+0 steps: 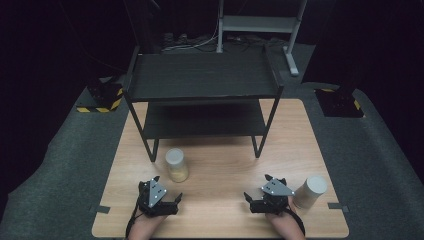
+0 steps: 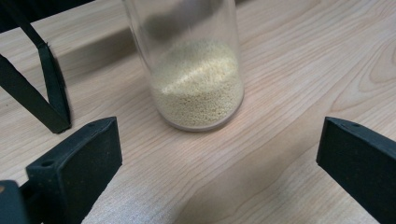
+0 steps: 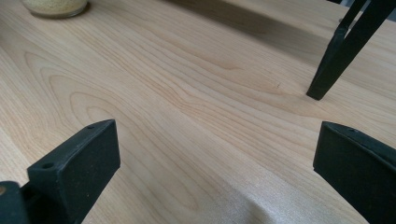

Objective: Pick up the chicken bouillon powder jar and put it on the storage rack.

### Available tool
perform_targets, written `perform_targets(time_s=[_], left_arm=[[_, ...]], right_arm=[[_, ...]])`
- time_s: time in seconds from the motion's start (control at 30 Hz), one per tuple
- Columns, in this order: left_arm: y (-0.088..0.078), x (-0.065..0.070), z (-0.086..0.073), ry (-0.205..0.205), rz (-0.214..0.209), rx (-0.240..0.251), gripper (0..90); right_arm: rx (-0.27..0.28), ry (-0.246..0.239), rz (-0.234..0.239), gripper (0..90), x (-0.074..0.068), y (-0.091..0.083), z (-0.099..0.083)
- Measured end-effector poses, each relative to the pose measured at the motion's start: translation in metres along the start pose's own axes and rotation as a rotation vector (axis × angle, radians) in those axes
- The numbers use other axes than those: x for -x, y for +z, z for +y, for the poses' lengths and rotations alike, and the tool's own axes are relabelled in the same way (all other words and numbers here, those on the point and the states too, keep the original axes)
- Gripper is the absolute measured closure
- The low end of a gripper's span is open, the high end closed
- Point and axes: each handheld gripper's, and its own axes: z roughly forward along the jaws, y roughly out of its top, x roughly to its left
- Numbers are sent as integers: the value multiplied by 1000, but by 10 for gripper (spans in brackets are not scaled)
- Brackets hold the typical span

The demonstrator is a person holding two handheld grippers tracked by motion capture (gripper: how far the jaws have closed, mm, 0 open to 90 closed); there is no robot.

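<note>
Two grippers sit at the near edge of your wooden table [image 1: 220, 165], one in each hand, both with jaws spread wide and nothing between them. On the left, your left gripper [image 1: 165, 204] rests low on the table, aimed at a clear jar of pale yellow grains [image 1: 177, 165] that stands upright just beyond it, slightly to its right; in the left gripper view the jar [image 2: 194, 70] stands ahead of the gap between the jaws, not touched by either. Behind the jar, at the far half of the table, stands a black two-tier shelf rack [image 1: 202, 80]. Farther right, your right gripper [image 1: 260, 202] also rests low on the table, released and empty. Just beside it on the right stands a pale cylindrical container [image 1: 310, 191], close to the table's right edge.
</note>
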Motion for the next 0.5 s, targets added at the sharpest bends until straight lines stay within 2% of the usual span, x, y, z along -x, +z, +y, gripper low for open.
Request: perform_targets(time_s=[0.2,0.5], left_arm=[[2,-4,2,-20,-9,-14,10],[1,3,4,30,3,-24,9]], right_arm=[[-12,-17,15,0,1,1,2],[-21,-48,5,0,-4,2,4]])
